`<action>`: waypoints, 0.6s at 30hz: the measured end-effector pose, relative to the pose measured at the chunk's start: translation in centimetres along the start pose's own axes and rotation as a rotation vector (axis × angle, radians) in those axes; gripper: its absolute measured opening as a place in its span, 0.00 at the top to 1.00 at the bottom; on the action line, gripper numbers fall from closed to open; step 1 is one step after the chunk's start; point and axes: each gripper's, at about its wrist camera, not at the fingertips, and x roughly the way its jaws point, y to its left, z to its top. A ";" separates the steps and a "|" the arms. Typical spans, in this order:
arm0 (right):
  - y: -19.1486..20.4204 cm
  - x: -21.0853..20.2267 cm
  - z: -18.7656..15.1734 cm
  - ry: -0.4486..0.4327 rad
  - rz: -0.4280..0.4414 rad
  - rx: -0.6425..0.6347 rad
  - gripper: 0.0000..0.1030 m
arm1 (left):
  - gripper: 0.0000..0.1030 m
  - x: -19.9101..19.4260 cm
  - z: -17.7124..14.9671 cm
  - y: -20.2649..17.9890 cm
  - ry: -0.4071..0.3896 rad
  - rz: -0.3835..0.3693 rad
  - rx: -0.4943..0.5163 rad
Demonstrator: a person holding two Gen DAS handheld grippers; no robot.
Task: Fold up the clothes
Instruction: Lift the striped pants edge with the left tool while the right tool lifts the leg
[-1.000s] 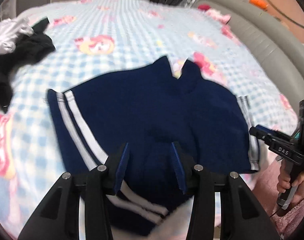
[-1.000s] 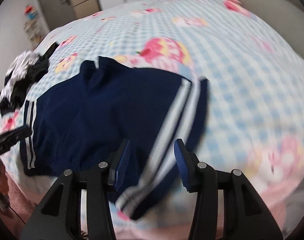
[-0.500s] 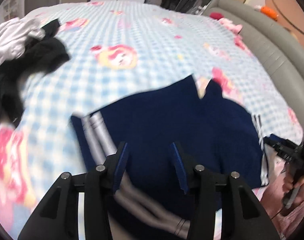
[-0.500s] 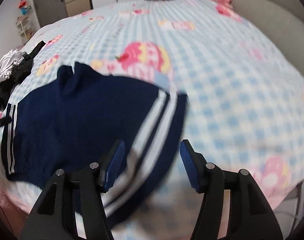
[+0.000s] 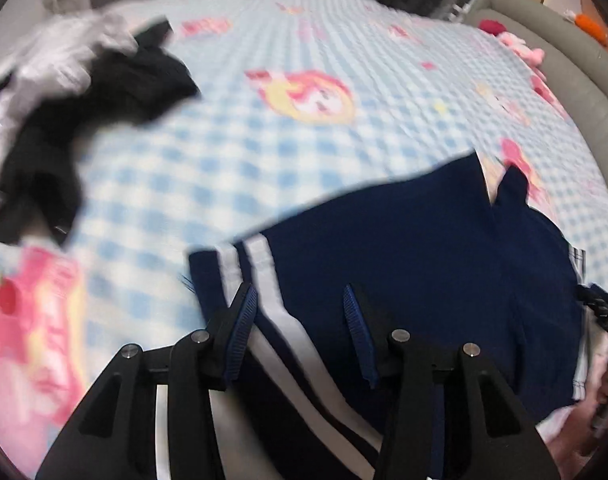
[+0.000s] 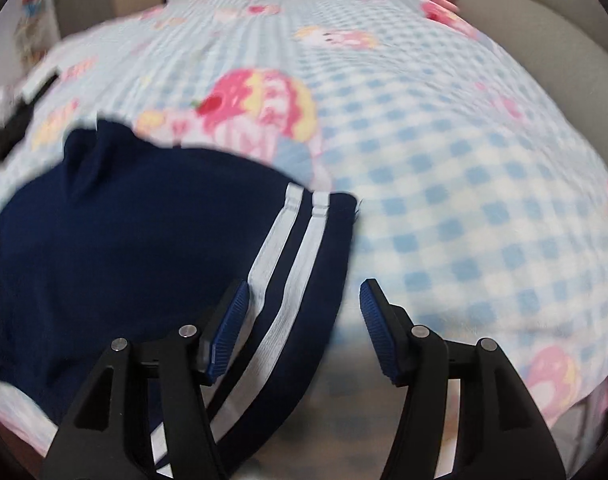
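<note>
So the navy shorts [image 5: 424,264] are lying flat on the blue checked blanket [image 5: 263,152], each white-striped side edge under one gripper. Left gripper [image 5: 299,320] and right gripper [image 6: 304,312] both have jaws spread, pinching nothing. Dark clothes pile [image 5: 83,100] sits off left.

Left gripper [image 5: 299,320] and right gripper [image 6: 304,316] angle downward (jaws apart, pads pressing nothing).

No readable text, label, brand, number or sign shows in either view; the blurred cartoon prints on the checked bedcover [image 5: 263,152] carry no legible lettering
</note>
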 end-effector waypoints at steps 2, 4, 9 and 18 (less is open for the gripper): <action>0.8 -0.5 0.1 -0.021 0.012 -0.022 0.43 | 0.53 -0.1 0.8 0.0 -0.015 -0.055 -0.011; 1.9 -0.5 0.2 -0.015 0.038 -0.069 0.43 | 0.53 0.4 1.7 -0.3 -0.010 -0.099 -0.013; 1.8 1.5 0.0 0.047 -0.071 -0.048 0.43 | 0.54 2.0 2.6 1.6 0.064 0.016 -0.067; -0.2 -0.5 1.0 0.013 0.047 0.032 0.43 | 0.54 -0.6 2.1 1.2 -0.001 -0.015 -0.058</action>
